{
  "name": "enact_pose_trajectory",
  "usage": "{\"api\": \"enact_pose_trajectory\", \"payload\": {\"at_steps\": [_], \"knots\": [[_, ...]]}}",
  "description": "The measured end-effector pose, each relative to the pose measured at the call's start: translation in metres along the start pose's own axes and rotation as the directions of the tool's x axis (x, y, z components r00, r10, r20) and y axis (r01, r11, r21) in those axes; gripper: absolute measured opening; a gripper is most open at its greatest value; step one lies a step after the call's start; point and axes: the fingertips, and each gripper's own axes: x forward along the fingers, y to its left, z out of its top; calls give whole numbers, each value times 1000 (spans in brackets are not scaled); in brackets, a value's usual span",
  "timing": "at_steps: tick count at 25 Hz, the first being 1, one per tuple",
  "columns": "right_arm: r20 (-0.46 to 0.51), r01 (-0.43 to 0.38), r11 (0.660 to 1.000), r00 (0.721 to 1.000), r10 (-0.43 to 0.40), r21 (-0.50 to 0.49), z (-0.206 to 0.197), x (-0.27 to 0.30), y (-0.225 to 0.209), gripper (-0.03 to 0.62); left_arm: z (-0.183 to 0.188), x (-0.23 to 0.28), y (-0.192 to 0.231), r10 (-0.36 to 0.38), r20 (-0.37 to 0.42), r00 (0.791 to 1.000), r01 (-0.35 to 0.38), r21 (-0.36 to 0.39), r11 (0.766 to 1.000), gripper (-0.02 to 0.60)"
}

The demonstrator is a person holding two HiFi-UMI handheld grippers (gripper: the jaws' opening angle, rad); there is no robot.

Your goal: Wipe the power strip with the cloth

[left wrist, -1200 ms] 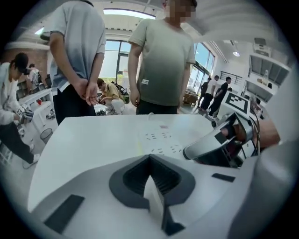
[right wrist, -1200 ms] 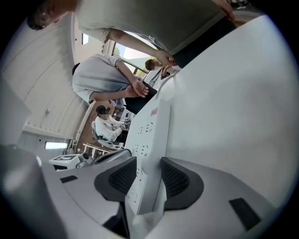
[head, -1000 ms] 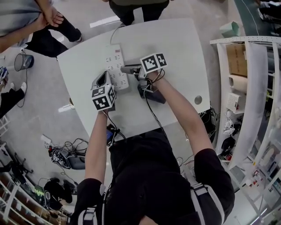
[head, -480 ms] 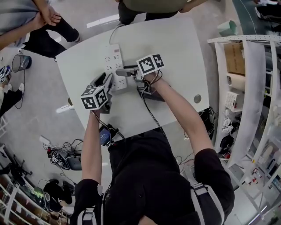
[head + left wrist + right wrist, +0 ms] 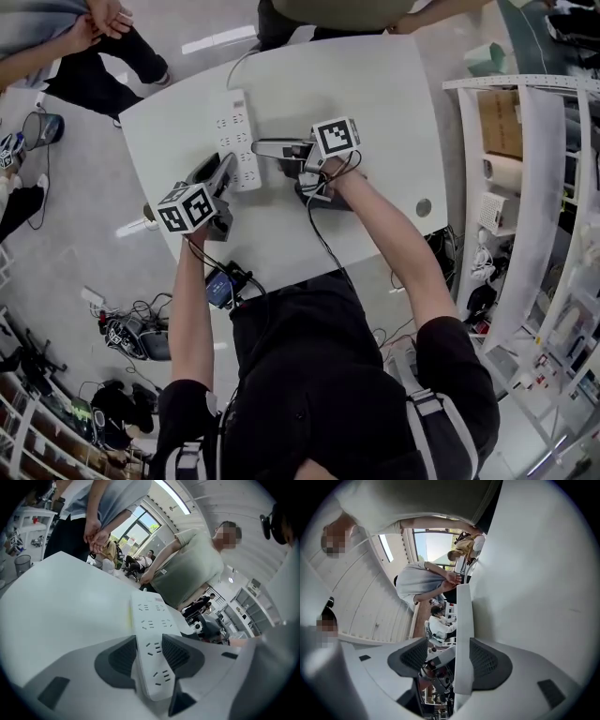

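- The left gripper [image 5: 221, 172] straddles the near end of the power strip [image 5: 232, 131], which lies flat on the white table [image 5: 375, 94]. Its jaws are half apart and have just been opening. The pads [image 5: 119, 656] sit close along the strip's two long sides, and this looks more like a loose bracket than a clamp.
- The right gripper [image 5: 263, 147] comes in level from the strip's right side. Its jaws have just been opening and now stand wide, released. The strip's edge is between them, near one pad and well clear of the other.
- Both grippers seem placed to fence or square the strip so it cannot slide, rather than to wipe it.
- A dark bundle [image 5: 328, 199], probably the cloth, lies on the table under the right wrist, apart from the strip. Neither gripper holds it, so wiping looks not yet begun.
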Motion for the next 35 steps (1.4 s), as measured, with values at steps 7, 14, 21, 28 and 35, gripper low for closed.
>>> {"api": "enact_pose_trajectory", "payload": {"at_steps": [7,14,21,28,35], "knots": [[-15,144,986,989,-146,-77,0,7,-20,293,-2,0,7,18,-23,1000,-19,-47,999,195],[-118,369,862,895,-431,-348,-18,-3,-36,293,-10,0,-1,-11,-77,997,12,16,1000,153],[-84,241,969,966,-246,-59,-24,9,-31,293,-1,0,7,47,1,999,-46,-74,996,156],[-11,-88,996,996,88,24,-22,15,17,293,7,-19,23,-10,81,997,29,-237,971,160],[-83,-224,974,972,221,-27,-36,52,52,252,7,-40,46,6,165,986,54,-357,933,153]]}}
